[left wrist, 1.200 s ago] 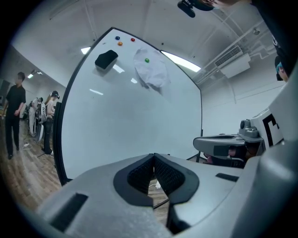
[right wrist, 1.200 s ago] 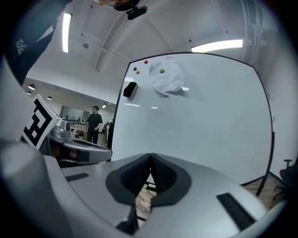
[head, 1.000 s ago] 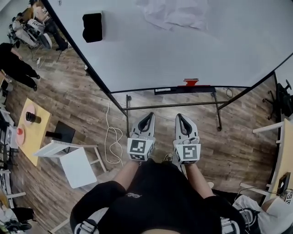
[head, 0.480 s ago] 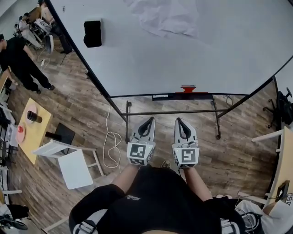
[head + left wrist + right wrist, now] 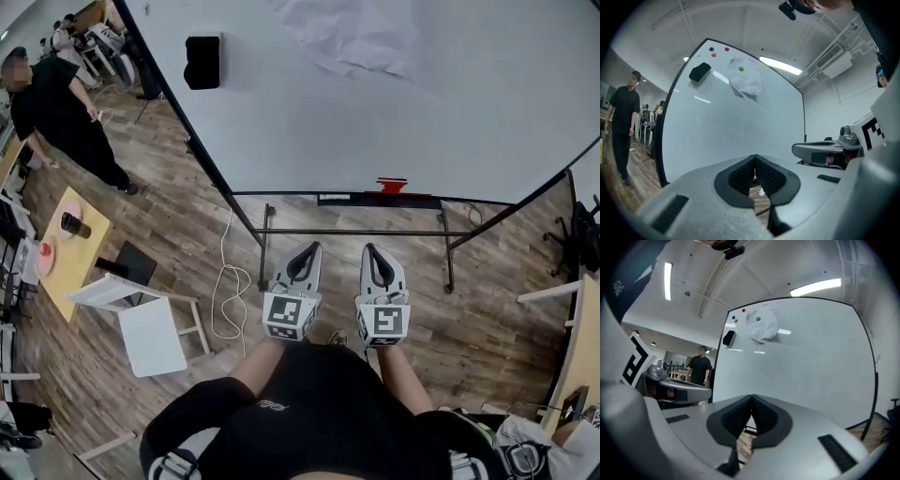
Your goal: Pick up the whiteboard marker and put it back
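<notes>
A small red thing point(image 5: 391, 185), which looks like the marker, rests on the black tray point(image 5: 352, 199) under the big whiteboard point(image 5: 394, 103). Both grippers are held side by side in front of my body and point at the board, well short of the tray. My left gripper point(image 5: 305, 251) point(image 5: 755, 157) is shut with nothing between its pads. Beside it, my right gripper point(image 5: 376, 251) point(image 5: 752, 397) is shut and empty too. In the gripper views the marker is hidden.
On the whiteboard are a black eraser point(image 5: 202, 62) point(image 5: 699, 72), a crumpled white sheet point(image 5: 361, 37) point(image 5: 762, 326) and small coloured magnets point(image 5: 741, 69). A person in black point(image 5: 66, 103) walks at the upper left. A yellow table point(image 5: 66, 258), a white stool point(image 5: 150, 328) and a floor cable point(image 5: 225, 300) lie left.
The person in black has walked nearer along the floor at the upper left. Both grippers stay shut, side by side, at about the same place.
</notes>
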Motion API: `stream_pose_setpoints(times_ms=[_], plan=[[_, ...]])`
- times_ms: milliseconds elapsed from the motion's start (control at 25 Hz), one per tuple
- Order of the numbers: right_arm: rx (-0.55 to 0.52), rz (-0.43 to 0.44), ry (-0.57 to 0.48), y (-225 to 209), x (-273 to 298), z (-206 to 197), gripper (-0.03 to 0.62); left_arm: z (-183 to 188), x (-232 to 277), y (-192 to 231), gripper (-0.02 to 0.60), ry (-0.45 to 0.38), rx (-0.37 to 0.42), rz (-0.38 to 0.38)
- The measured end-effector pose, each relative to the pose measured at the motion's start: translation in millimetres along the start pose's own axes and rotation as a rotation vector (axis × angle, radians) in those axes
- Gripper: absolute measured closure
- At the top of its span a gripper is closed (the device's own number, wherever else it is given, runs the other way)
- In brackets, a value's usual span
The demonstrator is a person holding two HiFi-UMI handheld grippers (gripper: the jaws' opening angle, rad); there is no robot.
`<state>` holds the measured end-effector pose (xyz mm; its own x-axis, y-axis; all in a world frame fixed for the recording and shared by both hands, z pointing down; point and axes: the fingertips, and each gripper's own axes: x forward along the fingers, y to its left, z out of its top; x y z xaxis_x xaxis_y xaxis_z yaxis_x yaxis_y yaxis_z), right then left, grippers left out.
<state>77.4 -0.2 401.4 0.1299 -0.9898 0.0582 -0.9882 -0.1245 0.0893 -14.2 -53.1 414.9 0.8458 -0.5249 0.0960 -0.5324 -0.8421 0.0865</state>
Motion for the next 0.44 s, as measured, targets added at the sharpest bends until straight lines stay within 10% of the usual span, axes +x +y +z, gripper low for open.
stream_pose_setpoints(times_ms=[440], plan=[[-0.002, 0.026, -0.019, 4.7, 7.4, 3.3, 0.591, 1.1, -0.2, 0.0, 0.574, -0.006, 0.011, 0.01]])
